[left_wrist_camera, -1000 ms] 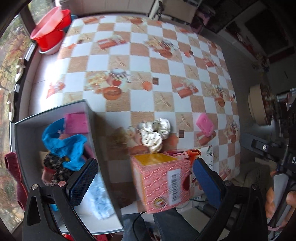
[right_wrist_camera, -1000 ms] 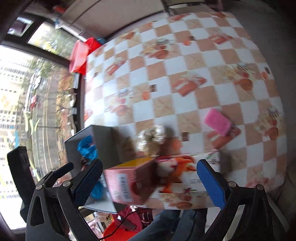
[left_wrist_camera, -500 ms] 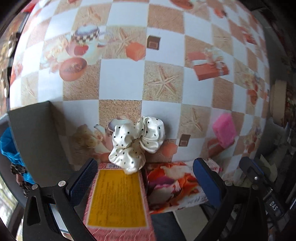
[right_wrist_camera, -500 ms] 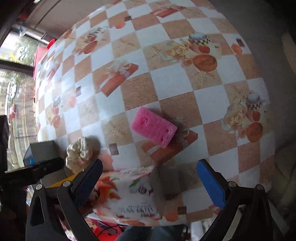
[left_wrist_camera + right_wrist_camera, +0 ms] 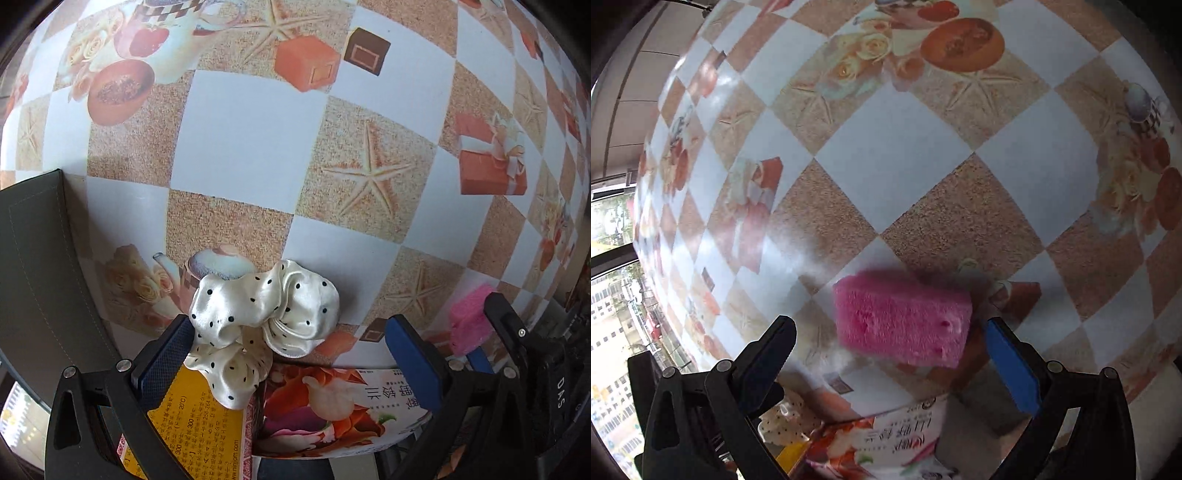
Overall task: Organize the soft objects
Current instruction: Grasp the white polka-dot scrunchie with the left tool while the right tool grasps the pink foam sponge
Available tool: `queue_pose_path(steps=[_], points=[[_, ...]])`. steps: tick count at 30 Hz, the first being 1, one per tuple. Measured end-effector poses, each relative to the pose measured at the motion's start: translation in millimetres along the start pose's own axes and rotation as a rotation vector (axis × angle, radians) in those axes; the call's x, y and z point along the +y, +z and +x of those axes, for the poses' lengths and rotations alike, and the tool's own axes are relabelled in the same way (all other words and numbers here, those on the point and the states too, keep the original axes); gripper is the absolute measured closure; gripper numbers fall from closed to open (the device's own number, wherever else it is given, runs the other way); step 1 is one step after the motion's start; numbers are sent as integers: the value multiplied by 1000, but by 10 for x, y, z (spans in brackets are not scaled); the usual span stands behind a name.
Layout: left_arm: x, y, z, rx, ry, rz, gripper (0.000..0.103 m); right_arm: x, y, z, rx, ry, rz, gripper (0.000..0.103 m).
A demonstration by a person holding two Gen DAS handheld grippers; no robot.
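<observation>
In the left wrist view, the grey wall of a storage bin (image 5: 40, 266) fills the far left edge, standing on the checkered tabletop (image 5: 243, 144). Just right of it, the left tool (image 5: 288, 354) is spread wide, its two blue-padded fingers straddling a cream satin scrunchie with black dots (image 5: 264, 325). The scrunchie lies on the tabletop with its lower ruffle draped over the top of a box with a yellow printed panel (image 5: 199, 424); the left finger pad is just beside the scrunchie's left edge, though whether it touches cannot be told, and the right pad stands apart from it. Beside the yellow box sits a flower-printed tissue pack (image 5: 332, 402) at the near edge of the tabletop. Further right, past the tool's right finger, a pink sponge (image 5: 469, 321) shows partly behind the dark frame of the other tool. In the right wrist view, the right tool (image 5: 886, 354) is likewise held wide, with the same pink sponge (image 5: 905, 317) lying on the tabletop (image 5: 897, 158) between its fingers, closer to the blue-padded right finger and slightly blurred. Neither finger visibly presses the sponge. The tissue pack (image 5: 886, 446) and a corner of the dotted scrunchie (image 5: 783, 424) appear along the bottom edge.
</observation>
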State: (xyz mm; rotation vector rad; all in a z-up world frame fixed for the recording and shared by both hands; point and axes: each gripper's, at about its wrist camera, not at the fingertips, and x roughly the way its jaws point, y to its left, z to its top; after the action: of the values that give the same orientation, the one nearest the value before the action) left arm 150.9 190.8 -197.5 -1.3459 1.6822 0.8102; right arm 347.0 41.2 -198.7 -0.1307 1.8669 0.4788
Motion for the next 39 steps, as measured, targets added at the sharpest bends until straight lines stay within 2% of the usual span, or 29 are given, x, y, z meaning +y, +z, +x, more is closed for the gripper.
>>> queue_pose_path(steps=[6,8,10,13,16,18,19,20,21,23,30,36,39], points=[[-38,65,199,58,33,-30,0,26,-42,62,-9,-72,-63,2],[-54,74,257,73,38,-35,1,55,-59,30,-27,-101,-86,16],[-83,116,327,90,47,-37,6,96,-60,-43,-58,-120,-124,30],[-40,136,409,111,18,-60,14,97,-69,-68,-46,-99,-166,30],[-33,110,397,103,-9,-58,32,51,-92,-119,-45,-63,-157,30],[-26,101,355,86,-4,-48,53,13,-100,-166,-46,-51,-156,30],[1,97,324,75,-12,-47,59,27,-117,-184,-48,-45,-158,30],[29,93,301,65,-32,-48,71,27,-123,-206,-51,-41,-164,30],[73,87,279,58,-61,-50,76,47,-143,-242,-57,-36,-174,30],[194,66,221,41,-78,-46,78,101,-194,-309,-69,-26,-194,30],[383,-90,-181,-106,-105,-14,79,408,-440,-562,-112,22,-301,30],[632,-276,-657,-240,-158,5,79,646,-647,-706,-115,66,-377,30],[730,-352,-956,-299,-157,23,79,723,-760,-753,-117,78,-409,30]])
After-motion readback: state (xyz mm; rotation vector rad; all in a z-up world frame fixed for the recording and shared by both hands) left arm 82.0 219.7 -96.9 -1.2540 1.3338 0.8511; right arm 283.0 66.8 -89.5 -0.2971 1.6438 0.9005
